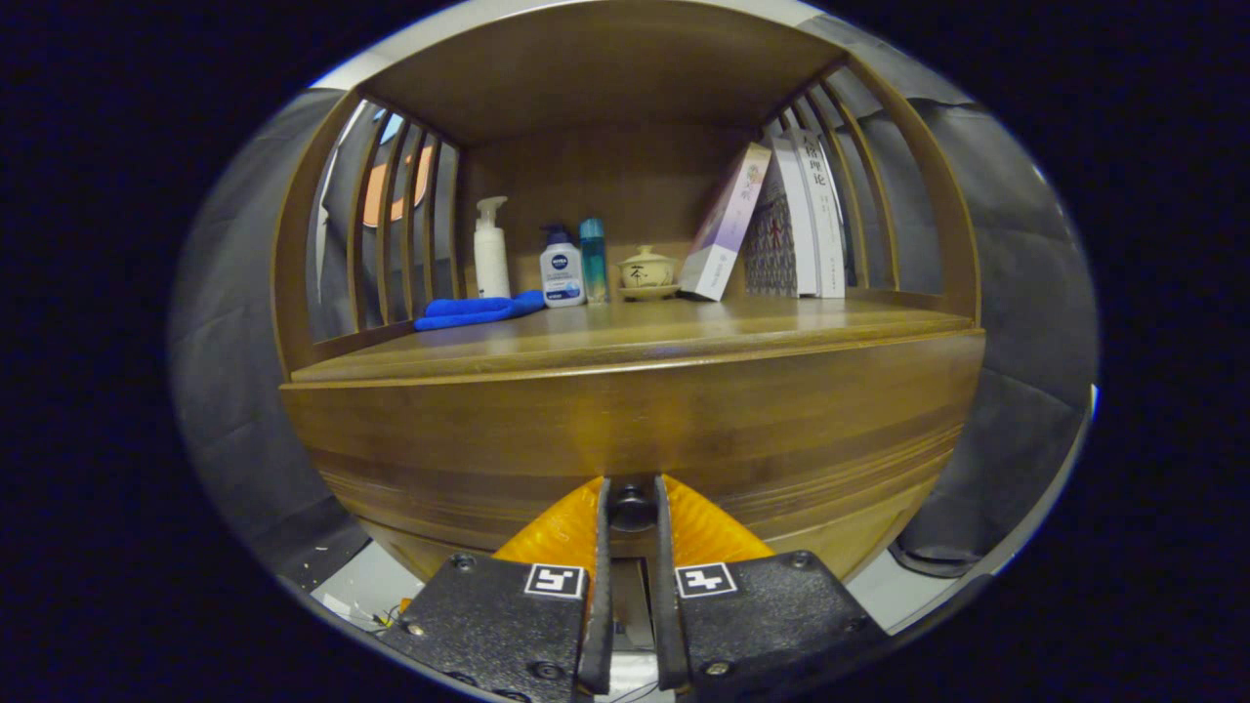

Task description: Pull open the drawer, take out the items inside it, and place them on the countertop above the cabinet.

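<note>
A wooden cabinet is seen from close in front, along the two fingers of a hand-held gripper (633, 508). The fingers are drawn narrow and are closed on a small dark round drawer knob (633, 507), which sits between their tips, pressed from both sides. The knob is mounted on the curved wooden drawer front (684, 430), which lies directly ahead of the fingers and runs wide from side to side; the drawer appears closed or barely opened, and its contents are hidden.

Above the drawer front, the bench (625, 337) of the cabinet is seen, set inside an open alcove with slatted sides. On it, beyond the fingers, are lined up a folded blue cloth (474, 311), a white pump bottle (491, 249), a smaller white bottle with a blue cap (562, 268), a slim teal bottle (593, 259), a small lidded ceramic cup on a saucer (646, 271), and several leaning books (781, 220).

The knob's stem is judged to point straight back along the fingers, so a pull directly backward, square to the drawer front, seems called for.
</note>
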`<action>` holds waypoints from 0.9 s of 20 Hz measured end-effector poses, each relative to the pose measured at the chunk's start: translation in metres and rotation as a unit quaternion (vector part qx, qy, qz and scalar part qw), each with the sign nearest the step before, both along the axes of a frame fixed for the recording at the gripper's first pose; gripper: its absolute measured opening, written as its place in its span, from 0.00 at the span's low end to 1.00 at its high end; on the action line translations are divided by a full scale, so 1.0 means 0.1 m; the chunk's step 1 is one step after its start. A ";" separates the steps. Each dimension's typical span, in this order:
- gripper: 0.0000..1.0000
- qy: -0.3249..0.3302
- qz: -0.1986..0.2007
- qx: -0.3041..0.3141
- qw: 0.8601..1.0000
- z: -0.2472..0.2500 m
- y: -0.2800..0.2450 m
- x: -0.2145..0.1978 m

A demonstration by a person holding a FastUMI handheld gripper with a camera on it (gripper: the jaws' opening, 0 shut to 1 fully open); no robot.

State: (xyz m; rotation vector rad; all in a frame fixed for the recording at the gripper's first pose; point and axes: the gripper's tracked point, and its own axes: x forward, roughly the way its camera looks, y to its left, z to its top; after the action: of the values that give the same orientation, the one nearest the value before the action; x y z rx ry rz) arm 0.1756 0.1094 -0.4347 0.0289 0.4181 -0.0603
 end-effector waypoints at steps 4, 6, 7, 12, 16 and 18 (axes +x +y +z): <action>0.21 0.005 0.004 -0.009 1.000 0.01 -0.02 -0.07; 0.21 0.007 0.007 -0.011 1.000 0.03 -0.02 -0.22; 0.21 0.009 0.009 -0.012 1.000 0.03 -0.03 -0.28; 0.21 0.010 0.016 -0.021 1.000 0.05 -0.06 -0.49; 0.21 0.012 0.023 -0.010 1.000 0.08 -0.05 -0.71; 0.21 0.013 0.025 -0.008 1.000 0.10 -0.05 -0.83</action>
State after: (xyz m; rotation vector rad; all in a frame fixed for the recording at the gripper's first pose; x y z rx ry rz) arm 0.0927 0.1041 -0.4249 0.0028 0.4432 -0.0148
